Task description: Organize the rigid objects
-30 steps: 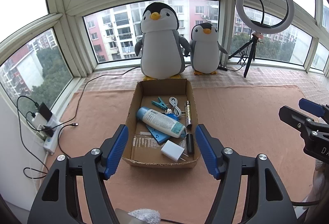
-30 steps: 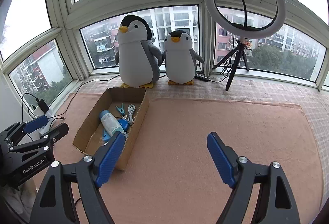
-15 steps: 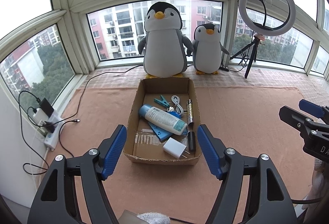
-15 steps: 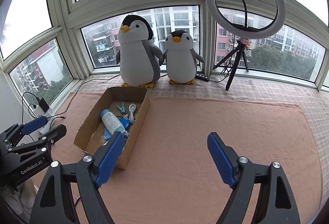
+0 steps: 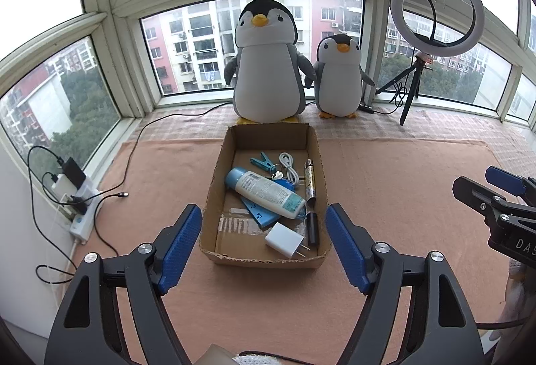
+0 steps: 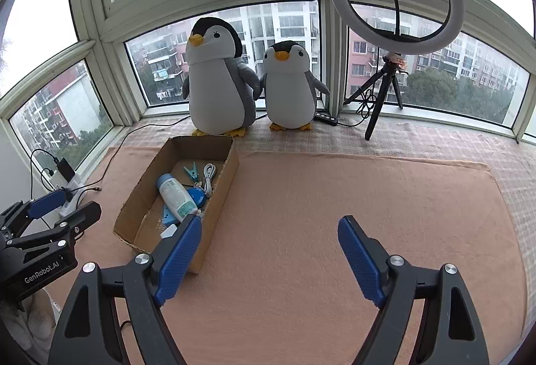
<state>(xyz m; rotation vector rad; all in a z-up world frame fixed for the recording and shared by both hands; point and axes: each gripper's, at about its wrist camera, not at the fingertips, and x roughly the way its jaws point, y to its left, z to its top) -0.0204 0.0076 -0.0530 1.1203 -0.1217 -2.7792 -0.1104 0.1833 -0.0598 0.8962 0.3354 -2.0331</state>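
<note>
While both grippers hover empty, left gripper (image 5: 263, 244) jaws just widened, right gripper (image 6: 269, 252) apart, items sit in box (image 5: 214, 184); bottle (image 5: 264, 192) is round, could roll w/ off-centre pinch.

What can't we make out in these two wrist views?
- Charger, right wrist view: mostly hidden behind that gripper's finger.
- Black pen: seen in the left wrist view only; the box wall hides it in the right.
- Bottle label: print too small.
- Pale object at the left view's bottom edge: cut off.
</note>
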